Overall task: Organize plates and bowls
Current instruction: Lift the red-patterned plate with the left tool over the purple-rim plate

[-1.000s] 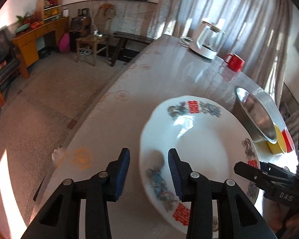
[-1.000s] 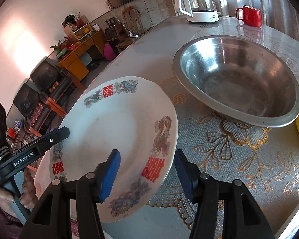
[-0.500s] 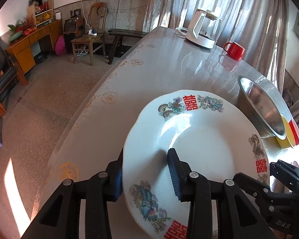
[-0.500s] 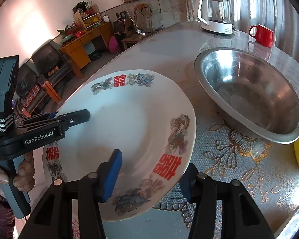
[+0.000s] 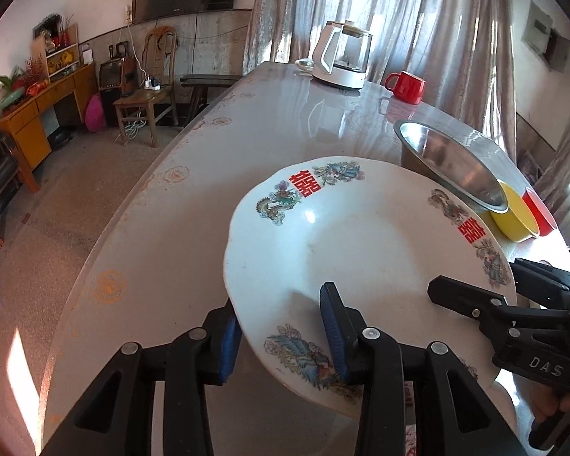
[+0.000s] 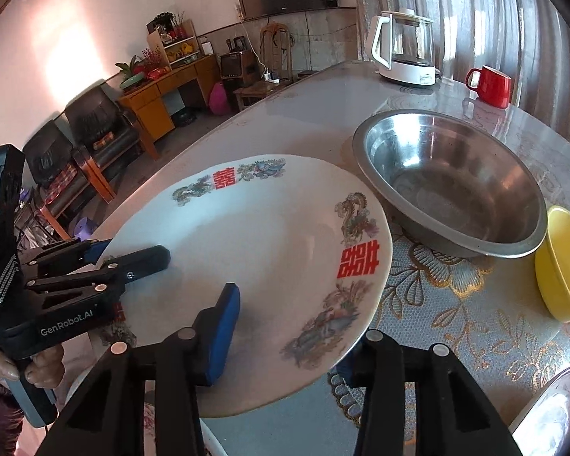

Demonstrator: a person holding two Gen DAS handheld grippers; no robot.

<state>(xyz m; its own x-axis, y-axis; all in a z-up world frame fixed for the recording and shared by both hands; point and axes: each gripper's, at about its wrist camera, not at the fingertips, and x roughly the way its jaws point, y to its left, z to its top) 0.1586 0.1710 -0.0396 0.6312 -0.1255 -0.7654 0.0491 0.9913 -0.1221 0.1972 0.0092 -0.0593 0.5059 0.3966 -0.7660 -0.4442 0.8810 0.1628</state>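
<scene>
A large white plate [image 5: 364, 250] with red characters and dragon prints is lifted off the table, tilted. My left gripper [image 5: 281, 332] is shut on its near-left rim, one pad above, one below. My right gripper [image 6: 285, 326] is shut on its opposite rim [image 6: 269, 250], one pad on top, the other under the plate. Each gripper shows in the other's view: the right one in the left wrist view [image 5: 486, 304], the left one in the right wrist view [image 6: 129, 258]. A steel bowl [image 6: 452, 182] stands just beyond the plate. A yellow bowl [image 6: 562, 266] sits beside it.
A red bowl [image 5: 539, 209] sits behind the yellow one. A white kettle [image 5: 342, 60] and a red mug [image 5: 406, 87] stand at the table's far end. Another patterned plate [image 6: 554, 414] lies at the near right. The table edge [image 5: 140, 197] curves along the left.
Both grippers slid onto the plate's rim and closed on it. The plate has risen off the table and tilted.
</scene>
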